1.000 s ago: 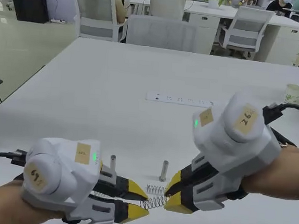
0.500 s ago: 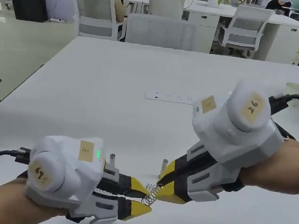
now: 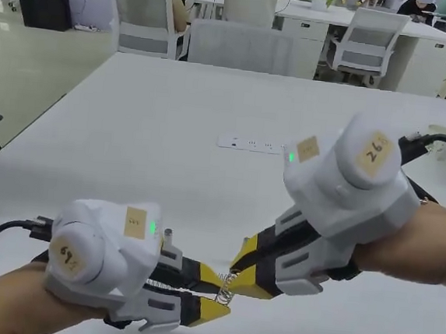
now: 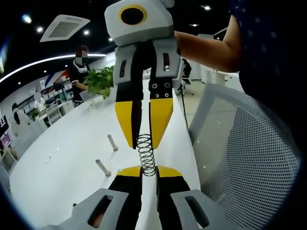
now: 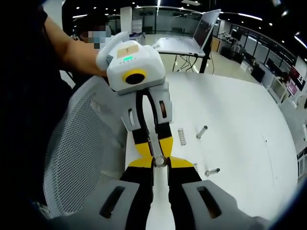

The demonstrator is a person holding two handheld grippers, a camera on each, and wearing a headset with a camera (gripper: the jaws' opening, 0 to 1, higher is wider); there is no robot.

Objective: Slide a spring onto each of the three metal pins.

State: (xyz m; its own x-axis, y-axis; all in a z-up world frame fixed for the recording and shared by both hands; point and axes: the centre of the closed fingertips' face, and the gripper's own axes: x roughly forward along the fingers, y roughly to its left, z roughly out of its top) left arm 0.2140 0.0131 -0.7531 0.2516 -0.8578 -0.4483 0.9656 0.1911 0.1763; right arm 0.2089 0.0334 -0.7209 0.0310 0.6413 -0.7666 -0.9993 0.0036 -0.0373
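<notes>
A small metal spring (image 3: 226, 287) spans the gap between my two grippers just above the white table (image 3: 171, 131). The left gripper (image 3: 213, 293) is shut on its lower end, and the spring (image 4: 146, 154) rises from those yellow tips. The right gripper (image 3: 239, 271) is shut on the other end, which appears as a ring (image 5: 160, 162) between its tips. Two metal pins (image 4: 112, 142) (image 4: 102, 167) stand upright on the table beyond the jaws. A second spring (image 5: 182, 136) lies loose beside a pin (image 5: 202, 132).
A white power strip (image 3: 258, 146) lies mid-table beyond the grippers. Grey office chairs (image 3: 241, 50) stand along the far edge. A mesh chair back (image 4: 240, 143) is close behind the near table edge. A person's forearms hold both grippers.
The right gripper has moved left and closer to the left gripper. The spring between them now looks shorter and steeper than when it was stretched out a second ago.
</notes>
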